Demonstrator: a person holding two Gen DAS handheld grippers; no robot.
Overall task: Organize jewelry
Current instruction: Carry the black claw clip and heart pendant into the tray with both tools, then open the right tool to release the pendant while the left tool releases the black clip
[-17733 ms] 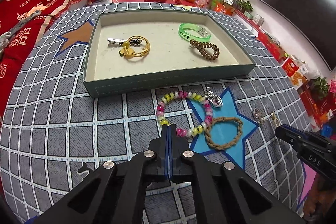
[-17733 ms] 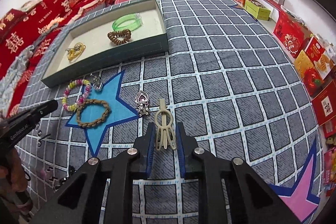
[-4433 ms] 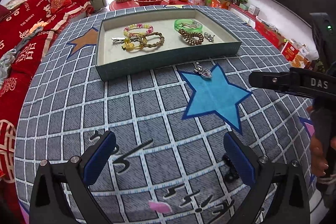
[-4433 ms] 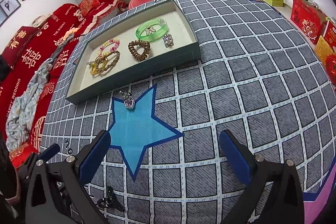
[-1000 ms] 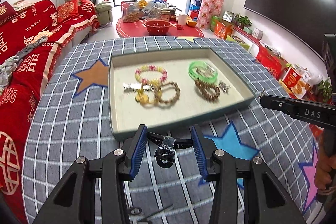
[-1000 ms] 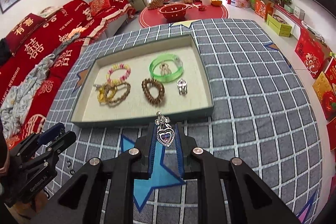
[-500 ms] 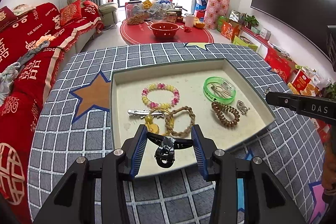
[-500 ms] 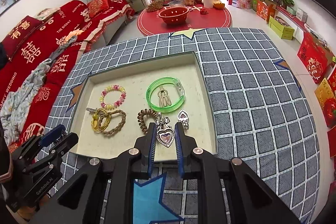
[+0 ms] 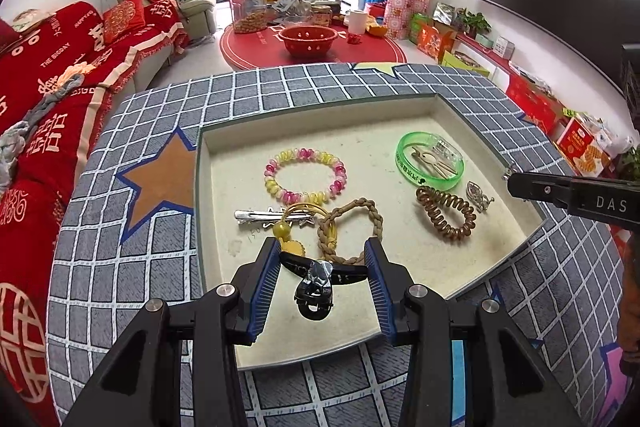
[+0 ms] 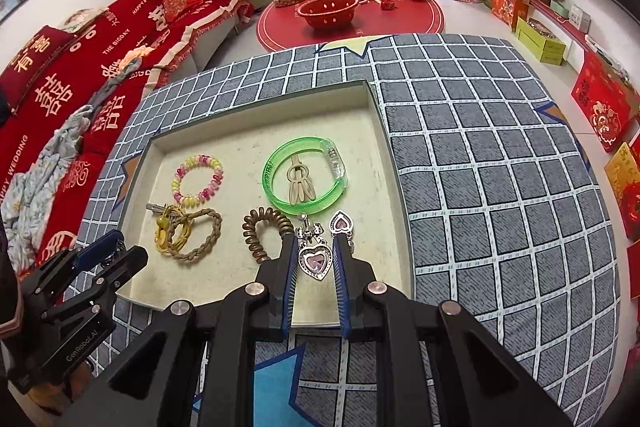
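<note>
My left gripper [image 9: 322, 269] is shut on a black claw hair clip [image 9: 316, 285] and holds it above the near part of the green-walled tray [image 9: 198, 195]. My right gripper [image 10: 314, 255] is shut on a silver heart pendant with a pink stone [image 10: 315, 261] above the tray's near right part [image 10: 382, 131]. In the tray lie a pink-and-yellow bead bracelet [image 9: 306, 177], a green bangle [image 9: 430, 163] with a beige clip inside, a brown coil tie [image 9: 446, 213], a braided band [image 9: 350, 231], a silver hair clip [image 9: 264, 215], a yellow band and a second heart pendant [image 10: 341, 223].
The tray sits on a grey grid cloth with stars [image 9: 156, 183]. The right gripper's body [image 9: 576, 197] reaches in at the tray's right edge. A red sofa [image 9: 48, 67] is to the left, a red round table with a bowl [image 9: 308, 41] beyond.
Both grippers have moved forward over the tray, each still holding its item. The tray looks closer and larger in both views.
</note>
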